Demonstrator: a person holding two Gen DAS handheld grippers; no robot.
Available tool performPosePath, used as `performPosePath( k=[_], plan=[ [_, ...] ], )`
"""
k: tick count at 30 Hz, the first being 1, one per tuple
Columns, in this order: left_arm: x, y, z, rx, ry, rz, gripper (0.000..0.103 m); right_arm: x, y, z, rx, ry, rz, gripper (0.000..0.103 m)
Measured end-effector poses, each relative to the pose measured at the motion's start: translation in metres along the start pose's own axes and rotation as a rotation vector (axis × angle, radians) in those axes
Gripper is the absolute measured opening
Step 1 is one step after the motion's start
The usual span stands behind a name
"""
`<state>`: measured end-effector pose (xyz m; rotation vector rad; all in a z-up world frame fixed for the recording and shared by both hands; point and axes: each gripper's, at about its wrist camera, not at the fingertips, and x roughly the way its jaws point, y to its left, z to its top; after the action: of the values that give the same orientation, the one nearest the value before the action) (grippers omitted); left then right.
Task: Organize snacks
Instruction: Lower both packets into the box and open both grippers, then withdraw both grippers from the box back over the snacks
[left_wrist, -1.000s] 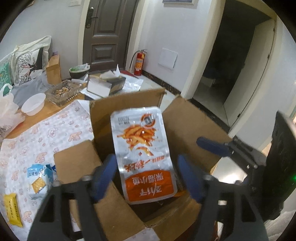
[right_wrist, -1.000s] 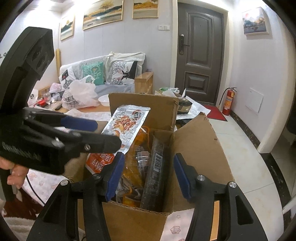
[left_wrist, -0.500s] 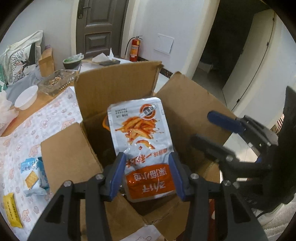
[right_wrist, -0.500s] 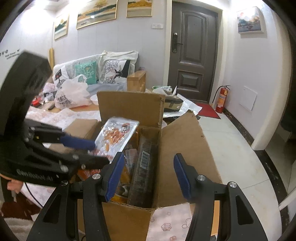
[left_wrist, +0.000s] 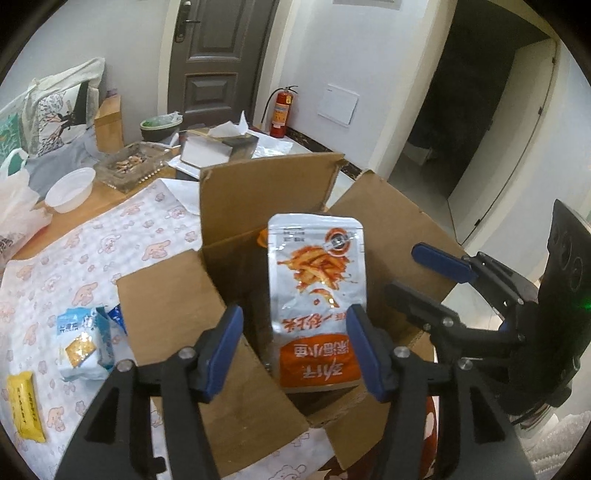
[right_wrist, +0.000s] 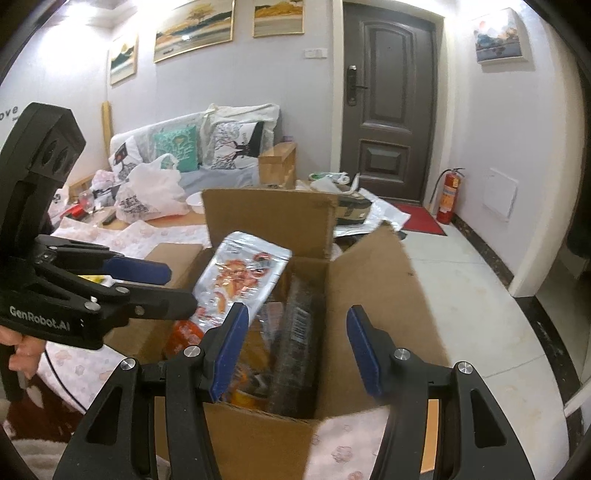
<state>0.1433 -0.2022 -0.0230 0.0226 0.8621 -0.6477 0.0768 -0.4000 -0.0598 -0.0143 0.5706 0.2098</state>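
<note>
A silver and orange snack pouch (left_wrist: 317, 291) stands tilted in the open cardboard box (left_wrist: 258, 192), leaning out over its rim; it also shows in the right wrist view (right_wrist: 240, 280). My left gripper (left_wrist: 295, 347) is open just above the box, the pouch's lower part next to its right finger, not pinched. My right gripper (right_wrist: 295, 350) is open and empty at the box's (right_wrist: 369, 280) near side, over several packed snacks (right_wrist: 295, 332). Each gripper shows in the other's view: the right (left_wrist: 424, 277), the left (right_wrist: 166, 291).
A blue and white cracker pack (left_wrist: 83, 343) and a yellow snack bar (left_wrist: 24, 410) lie on the patterned tablecloth (left_wrist: 110, 251) left of the box. A white bowl (left_wrist: 70, 188), a glass tray (left_wrist: 133, 166) and bags crowd the far table. A fire extinguisher (right_wrist: 448, 195) stands by the door.
My left gripper closed in on the pouch half a second ago, then opened wider and let it go. The pouch now leans in the box. The right gripper stayed open.
</note>
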Motion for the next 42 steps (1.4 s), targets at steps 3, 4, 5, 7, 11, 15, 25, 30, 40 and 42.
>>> performPosePath(
  k=[3,4,5,7,11,15,25,30,40,42],
  plan=[
    [-0.006,0.004,0.001,-0.023,-0.024,-0.003,0.055,0.009,0.008,0.004,-0.023,0.002,0.007,0.06],
    [-0.01,0.006,0.001,-0.021,-0.034,0.001,0.055,0.011,0.011,0.005,-0.027,0.01,0.02,0.059],
    [-0.015,0.007,0.0,-0.014,-0.042,0.006,0.055,0.01,0.013,0.005,-0.032,0.005,0.013,0.059],
    [-0.025,0.009,0.0,-0.005,-0.06,0.012,0.057,0.007,0.019,0.005,-0.046,-0.007,-0.003,0.059],
    [-0.04,0.017,0.0,-0.022,-0.1,0.009,0.061,0.008,0.03,0.013,-0.061,-0.011,0.039,0.059],
    [-0.053,0.026,-0.004,-0.04,-0.127,0.001,0.061,0.02,0.047,0.019,-0.108,-0.02,0.11,0.048],
    [-0.073,0.059,-0.022,-0.093,-0.141,0.017,0.061,0.059,0.036,0.012,-0.014,0.166,0.1,0.042],
    [-0.098,0.083,-0.037,-0.133,-0.175,0.063,0.063,0.04,0.042,0.02,-0.008,0.129,0.056,0.042],
    [-0.175,0.151,-0.093,-0.21,-0.257,0.236,0.072,0.01,0.16,0.052,-0.135,0.037,0.305,0.042],
    [-0.184,0.165,-0.107,-0.224,-0.257,0.269,0.073,0.02,0.189,0.05,-0.158,0.061,0.337,0.042]
  ],
)
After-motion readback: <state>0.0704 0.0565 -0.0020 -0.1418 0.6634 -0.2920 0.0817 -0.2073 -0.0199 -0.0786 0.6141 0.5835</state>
